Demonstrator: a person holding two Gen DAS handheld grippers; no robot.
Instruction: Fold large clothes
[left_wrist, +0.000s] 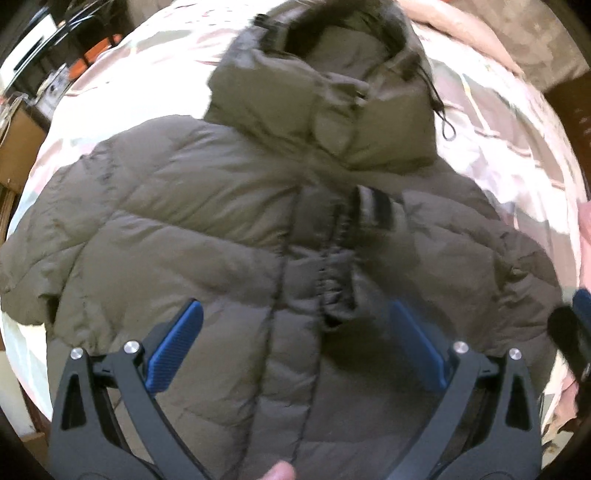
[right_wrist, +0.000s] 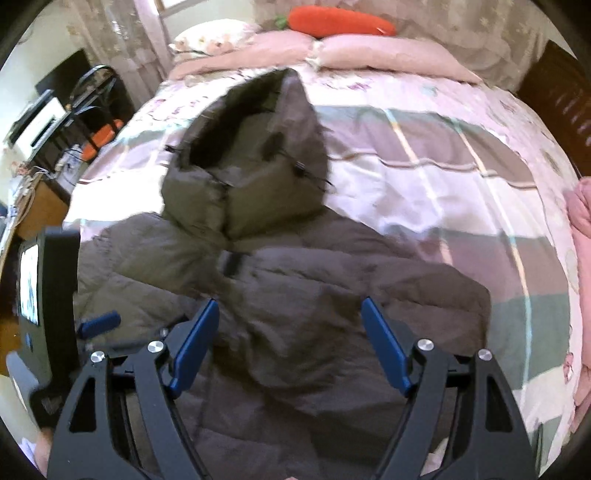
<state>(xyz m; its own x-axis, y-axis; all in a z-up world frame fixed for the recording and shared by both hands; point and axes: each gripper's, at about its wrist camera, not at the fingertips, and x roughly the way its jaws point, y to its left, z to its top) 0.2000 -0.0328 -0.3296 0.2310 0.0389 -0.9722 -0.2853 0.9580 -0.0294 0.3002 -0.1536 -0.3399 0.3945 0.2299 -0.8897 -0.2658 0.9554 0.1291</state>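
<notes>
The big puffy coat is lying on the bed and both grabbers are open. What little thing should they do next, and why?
Probably lower the open right gripper onto the outer edge of the olive-green puffy hooded coat and pinch it there. Both grippers, the left gripper too, hang above the coat with nothing between their blue pads. The striped knit cuff already lies across the chest, so a sleeve looks folded in, and the body seems next.

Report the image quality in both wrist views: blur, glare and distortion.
Left wrist view: strong fisheye bulge, motion blur softens the puffer jacket, the bedsheet is blown out. Right wrist view: same fisheye curve, hood smeared by blur, bright patches on the bedsheet.
</notes>
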